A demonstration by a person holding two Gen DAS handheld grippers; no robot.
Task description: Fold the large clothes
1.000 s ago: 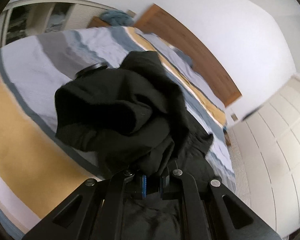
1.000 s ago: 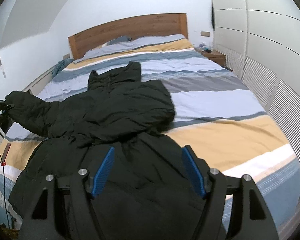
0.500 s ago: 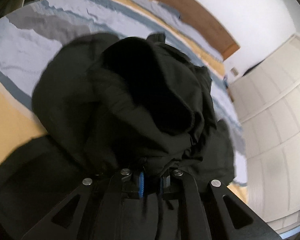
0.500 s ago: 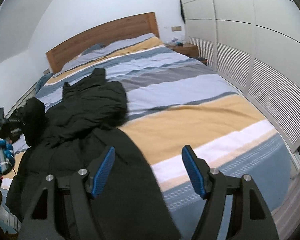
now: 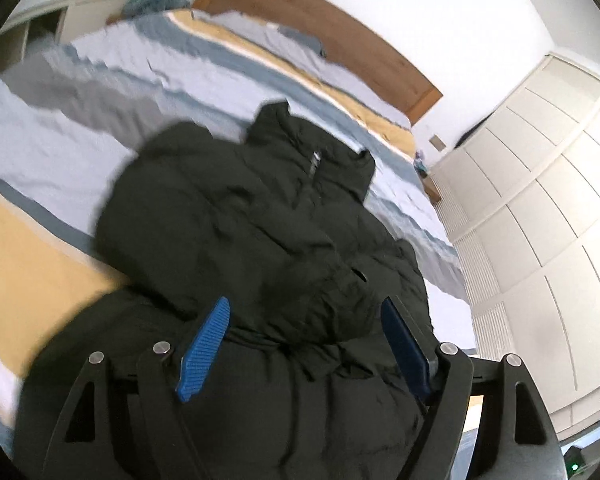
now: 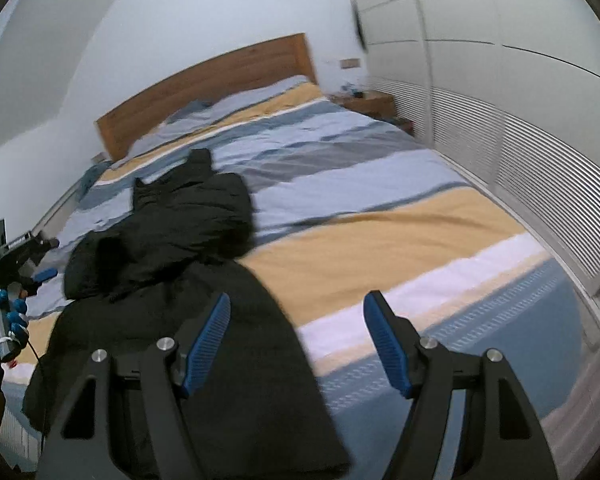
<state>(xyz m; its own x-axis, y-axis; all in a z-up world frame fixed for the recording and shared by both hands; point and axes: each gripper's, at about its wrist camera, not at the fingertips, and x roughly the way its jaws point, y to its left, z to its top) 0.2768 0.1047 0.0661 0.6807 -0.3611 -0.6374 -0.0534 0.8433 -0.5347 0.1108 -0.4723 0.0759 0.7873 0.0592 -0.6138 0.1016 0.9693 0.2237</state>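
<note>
The black puffer jacket (image 5: 268,248) lies on the striped bed (image 6: 380,240), collar toward the wooden headboard (image 6: 204,88), one sleeve folded across its chest. The left claw (image 5: 304,344) has just been opening; its jaws now stand spread over the sleeve, and nothing is pinched. The right claw (image 6: 296,344) is spread too and empty, above the jacket's hem edge. The jacket looks soft, bulky and springy, with a slick shell, so folds will likely puff back. Best taken at seams, cuff, hem or collar, pinching through the padding.
</note>
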